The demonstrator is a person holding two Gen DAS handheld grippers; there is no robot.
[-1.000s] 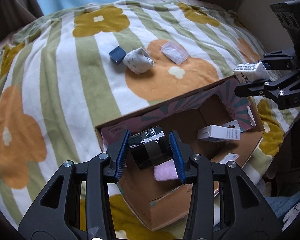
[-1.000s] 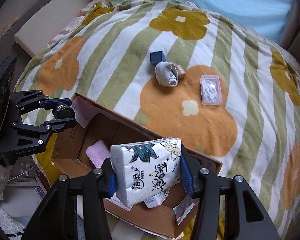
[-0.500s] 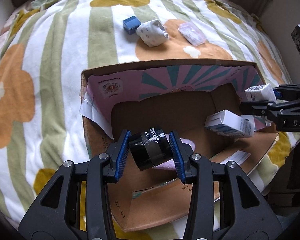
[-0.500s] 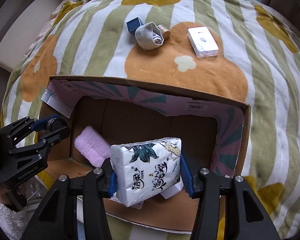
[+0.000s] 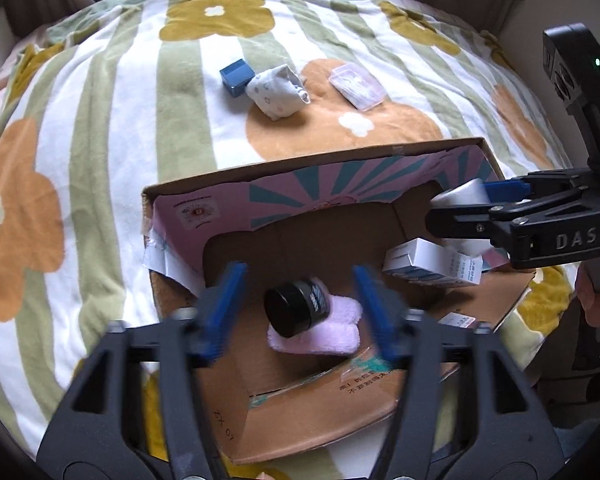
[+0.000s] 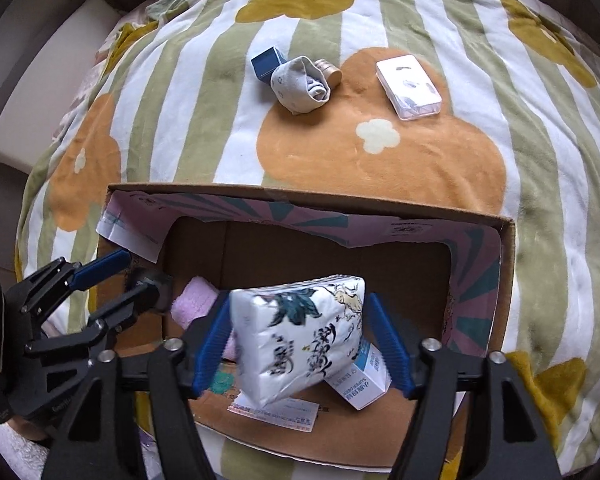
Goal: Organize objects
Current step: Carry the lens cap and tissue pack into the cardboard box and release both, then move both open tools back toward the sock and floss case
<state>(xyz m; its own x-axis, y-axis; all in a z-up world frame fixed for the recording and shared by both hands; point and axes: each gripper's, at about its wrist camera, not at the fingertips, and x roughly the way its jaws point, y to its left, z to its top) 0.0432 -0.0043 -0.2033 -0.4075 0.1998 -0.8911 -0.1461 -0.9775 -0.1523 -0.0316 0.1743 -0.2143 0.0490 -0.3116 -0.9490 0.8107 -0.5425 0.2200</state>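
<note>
An open cardboard box (image 5: 312, 160) (image 6: 300, 196) lies on a flower-patterned blanket. My left gripper (image 5: 298, 308) is open above the box; the black jar (image 5: 296, 308) lies free between its fingers on a pink towel (image 5: 332, 332). My right gripper (image 6: 300, 344) is open; the white tissue pack (image 6: 300, 340) sits tilted between its fingers, apart from both pads, over the box. In the left wrist view the right gripper (image 5: 472, 208) reaches in from the right with the pack (image 5: 460, 196) at its tips.
On the blanket behind the box lie a blue cube (image 6: 266, 62), a rolled sock (image 6: 302, 84), a small round tin (image 6: 328, 68) and a clear plastic case (image 6: 408, 86). A white-and-blue carton (image 6: 364, 380) and paper label (image 6: 276, 408) lie in the box.
Both grippers have opened. The black jar has dropped from the left gripper onto the pink towel. The tissue pack has come loose from the right gripper and tilts downward.
</note>
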